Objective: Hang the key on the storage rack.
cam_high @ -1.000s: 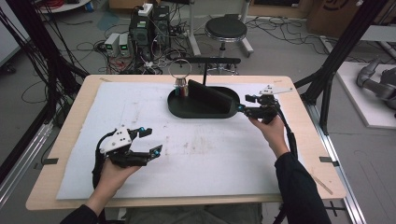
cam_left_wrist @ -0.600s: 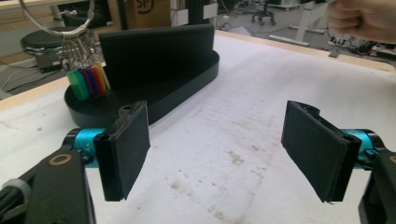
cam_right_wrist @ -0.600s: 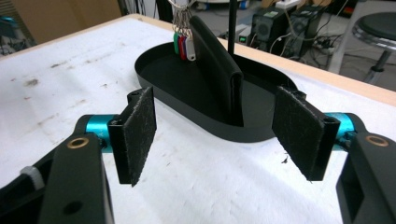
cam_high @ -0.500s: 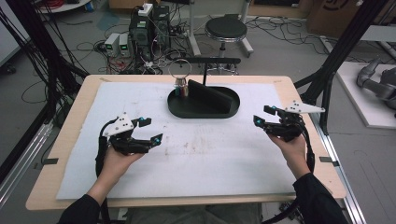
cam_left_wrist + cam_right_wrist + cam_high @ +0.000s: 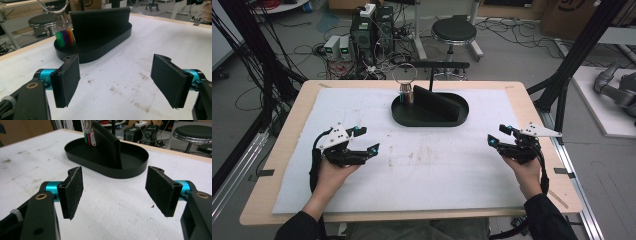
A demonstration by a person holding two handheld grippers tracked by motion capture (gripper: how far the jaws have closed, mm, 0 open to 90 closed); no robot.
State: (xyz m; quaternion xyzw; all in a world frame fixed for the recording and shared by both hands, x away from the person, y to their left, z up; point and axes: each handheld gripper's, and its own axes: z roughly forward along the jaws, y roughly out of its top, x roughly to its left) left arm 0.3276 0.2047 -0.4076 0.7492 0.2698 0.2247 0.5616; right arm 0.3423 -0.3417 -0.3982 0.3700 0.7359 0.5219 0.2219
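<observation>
Fingers [image 5: 67,80] over stained white mat [image 5: 422,165]

2 tools [image 5: 364,140] [image 5: 500,136], 1 black tray [image 5: 430,118], 1 key ring [image 5: 406,75], 1 stool [image 5: 454,31].

Both forearms come in from the near edge, dark sleeves at the wrists. The left hand [image 5: 329,172] grips the left tool [image 5: 364,140], which hangs just over the surface with its jaws spread wide and nothing between them. The right hand [image 5: 525,167] holds the right tool [image 5: 498,136] well apart from it, jaws likewise spread and empty, a grey plate on top.
</observation>
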